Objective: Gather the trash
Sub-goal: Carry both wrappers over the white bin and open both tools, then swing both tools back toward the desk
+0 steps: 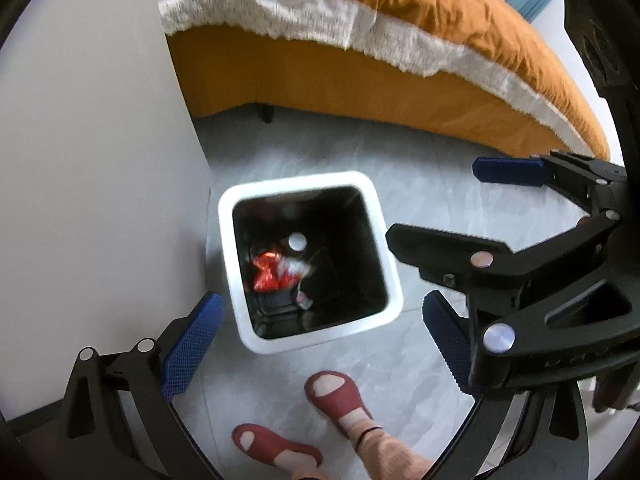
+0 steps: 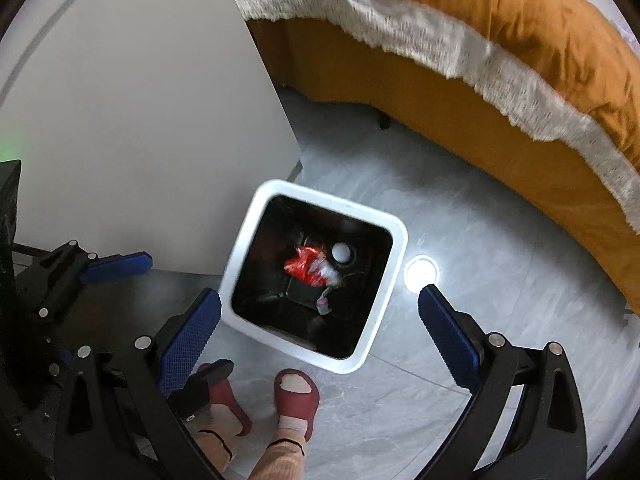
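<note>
Left hand-held gripper (image 1: 316, 344) spread, empty, above trash bin (image 1: 308, 184); right hand-held gripper (image 2: 320, 338) spread; ceiling-light reflection (image 2: 421, 273) only there

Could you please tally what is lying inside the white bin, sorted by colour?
Red: 1, a crumpled wrapper
White: 1, a round disc
Pink and white: 1, a small scrap
Total: 3 in the white bin, as far as the dark interior shows.

Right tool (image 2: 320, 320), fingers apart, hangs above bin (image 2: 394, 236) holding red wrapper (image 2: 306, 268).
</note>
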